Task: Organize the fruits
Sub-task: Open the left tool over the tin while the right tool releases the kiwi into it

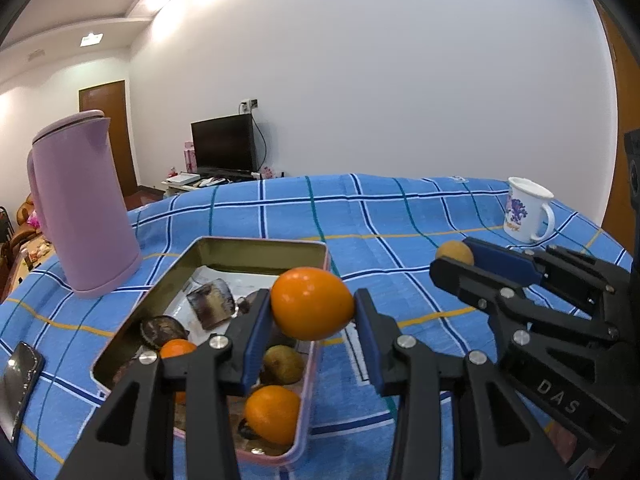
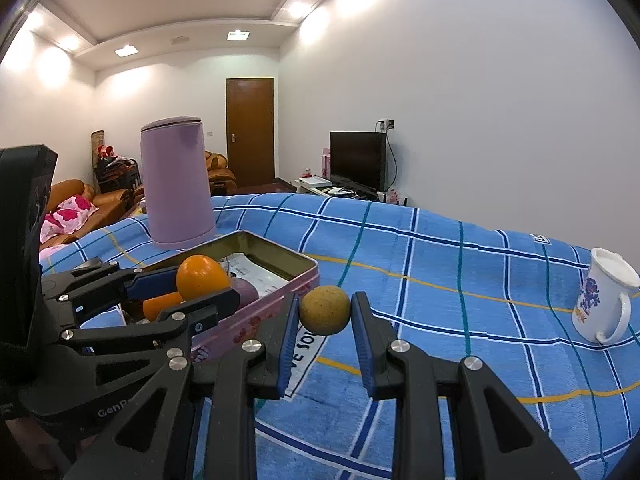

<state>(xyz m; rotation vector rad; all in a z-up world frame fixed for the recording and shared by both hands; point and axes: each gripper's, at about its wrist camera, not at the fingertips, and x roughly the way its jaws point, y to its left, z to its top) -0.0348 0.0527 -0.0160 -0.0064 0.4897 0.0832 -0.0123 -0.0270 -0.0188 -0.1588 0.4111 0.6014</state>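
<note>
My left gripper [image 1: 313, 309] is shut on an orange fruit [image 1: 312, 303] and holds it above the near right part of an open pink tin [image 1: 256, 245]. The tin holds two more orange fruits [image 1: 272, 414], a brownish-green fruit [image 1: 283, 364] and dark items on paper. My right gripper [image 2: 325, 311] is shut on a small tan round fruit [image 2: 325, 309], held above the blue checked cloth just right of the tin [image 2: 280, 300]. The left gripper with its orange fruit [image 2: 202, 277] shows in the right wrist view; the right gripper [image 1: 456, 258] shows in the left wrist view.
A purple lidded jug [image 1: 82, 208] stands behind the tin to the left. A white printed mug [image 1: 526, 210] stands at the far right of the cloth [image 1: 400, 216]. A dark phone [image 1: 18, 380] lies at the near left edge.
</note>
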